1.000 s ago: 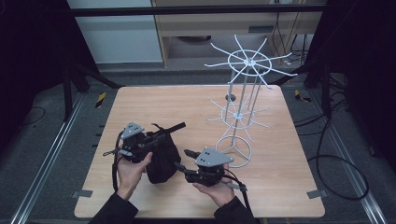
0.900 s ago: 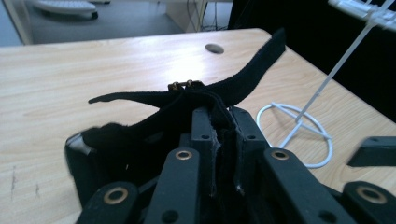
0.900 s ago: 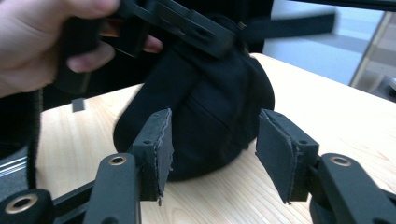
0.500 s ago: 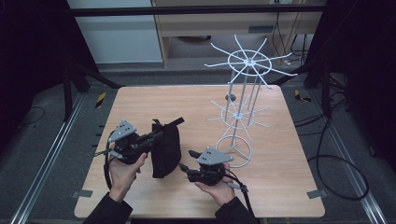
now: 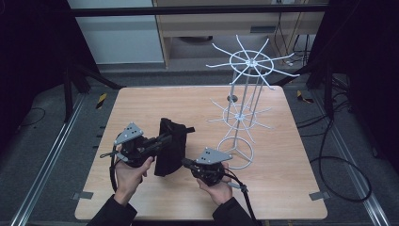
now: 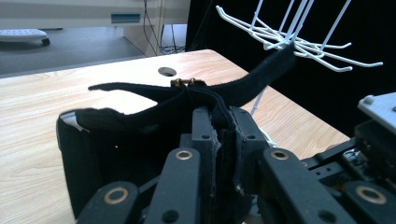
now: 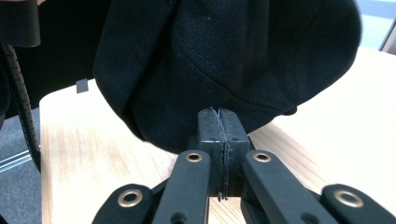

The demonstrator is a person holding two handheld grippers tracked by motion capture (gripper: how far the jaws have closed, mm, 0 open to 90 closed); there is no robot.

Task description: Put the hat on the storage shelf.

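Note:
A black cap (image 5: 170,146) stands on edge above the wooden table (image 5: 282,188), held between both grippers. My left gripper (image 5: 164,137) comes in from the left. In the left gripper view the left gripper (image 6: 219,126) is shut on the cap's back strap (image 6: 261,79), whose end sticks out towards the rack. My right gripper (image 5: 184,162) reaches the cap's lower edge from the right. Its jaws have just been closing, and in the right gripper view the right gripper (image 7: 219,123) is shut on the stitched rim of the cap (image 7: 224,56).
A tall white wire rack (image 5: 242,117) with spoke-like hooks stands on a ring base at the right of the table, close to my right hand. Its hooks (image 6: 289,39) hang just beyond the strap. A small round hole (image 5: 232,98) is in the tabletop behind the rack.
My left hand has shifted slightly to the left, drawing the strap out. The cap has turned more upright between the two grippers. The right hand has stayed in place.

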